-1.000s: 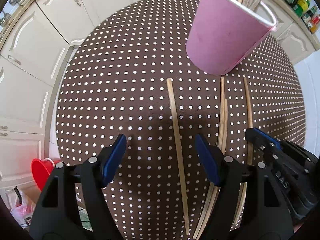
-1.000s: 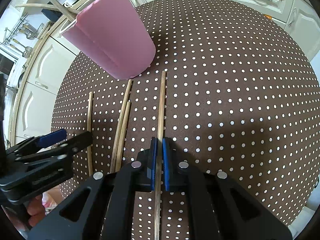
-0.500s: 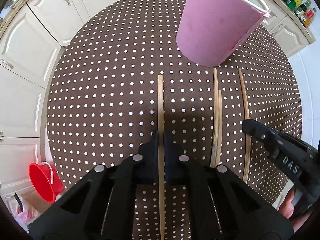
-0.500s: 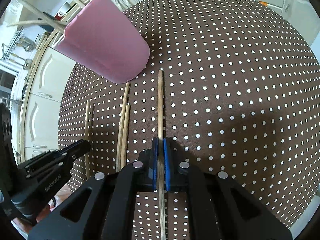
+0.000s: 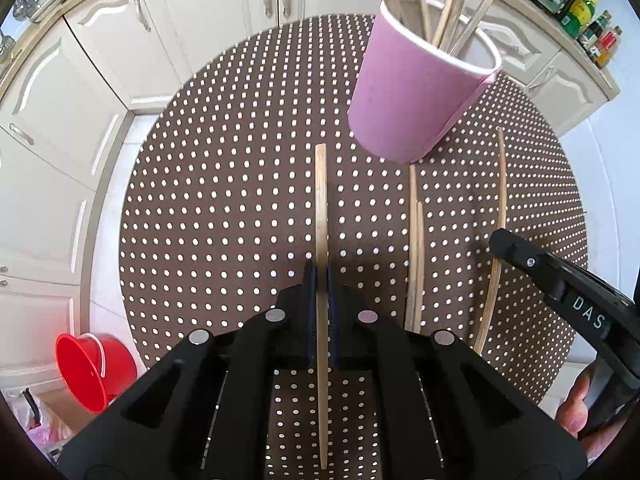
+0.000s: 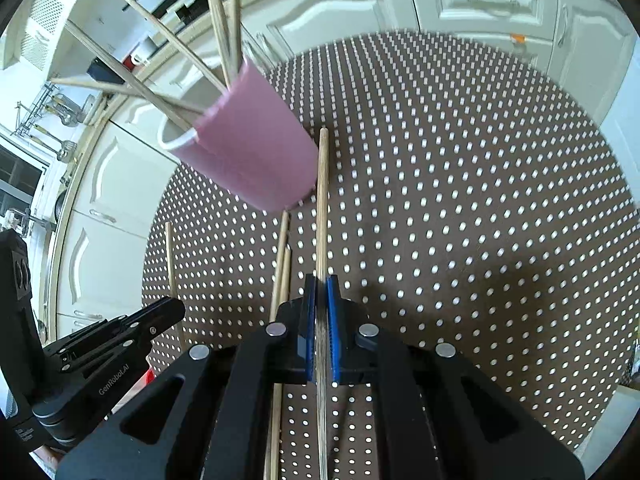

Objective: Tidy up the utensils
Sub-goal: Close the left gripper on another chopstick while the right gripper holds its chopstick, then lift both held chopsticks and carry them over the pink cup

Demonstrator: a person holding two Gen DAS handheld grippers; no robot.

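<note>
In the left wrist view my left gripper (image 5: pixel 320 274) is shut on a wooden chopstick (image 5: pixel 321 200), held above the dotted tablecloth. In the right wrist view my right gripper (image 6: pixel 321 282) is shut on another chopstick (image 6: pixel 322 200), whose far end reaches beside the cup. A pink paper cup (image 5: pixel 416 96) (image 6: pixel 248 148) stands at the back with several chopsticks sticking out of it. Two more chopsticks (image 5: pixel 414 240) (image 6: pixel 282 264) lie side by side on the cloth between the grippers. Each wrist view shows the other gripper at its edge: right (image 5: pixel 516 248), left (image 6: pixel 160 312).
The round table (image 5: pixel 200 200) has a brown cloth with white dots. White cabinets (image 5: pixel 180 20) curve around behind it. A red bucket (image 5: pixel 92 368) sits on the floor to the left. A person's hand (image 5: pixel 576 408) shows at the lower right.
My left gripper went from open around a chopstick to shut on it, then rose with it. My right gripper stayed shut on its chopstick and lifted it off the cloth.
</note>
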